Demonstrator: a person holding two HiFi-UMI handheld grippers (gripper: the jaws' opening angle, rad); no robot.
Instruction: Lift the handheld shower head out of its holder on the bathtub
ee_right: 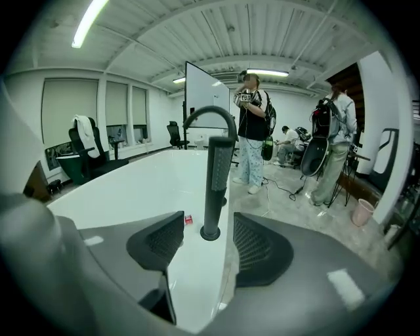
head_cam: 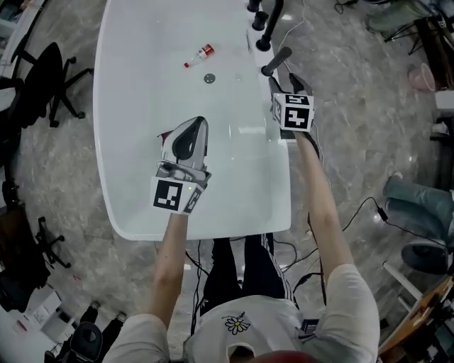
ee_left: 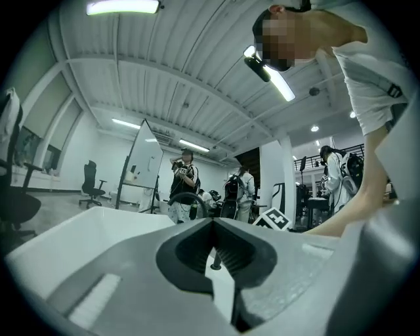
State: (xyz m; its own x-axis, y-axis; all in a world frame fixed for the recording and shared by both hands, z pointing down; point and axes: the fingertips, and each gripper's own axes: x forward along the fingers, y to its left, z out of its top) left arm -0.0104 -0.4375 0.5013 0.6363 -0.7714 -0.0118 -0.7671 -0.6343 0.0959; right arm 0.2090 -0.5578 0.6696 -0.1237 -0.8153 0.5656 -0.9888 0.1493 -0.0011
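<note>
The dark handheld shower head (head_cam: 277,60) stands in its holder on the white bathtub's (head_cam: 128,213) right rim. In the right gripper view the shower head (ee_right: 220,170) rises upright from a round base, just beyond my jaws and in line with the gap between them. My right gripper (head_cam: 285,84) (ee_right: 209,241) is open, with nothing between its ribbed pads (ee_right: 254,246). Over the tub's near half, my left gripper (head_cam: 198,122) (ee_left: 213,224) is shut on nothing, its tips meeting.
A curved black faucet (head_cam: 273,21) (ee_right: 210,115) stands behind the shower head. A small red-and-white bottle (head_cam: 199,55) lies in the tub near the drain (head_cam: 209,79). An office chair (head_cam: 50,78) stands left of the tub. Cables run across the floor to its right. Several people stand in the room.
</note>
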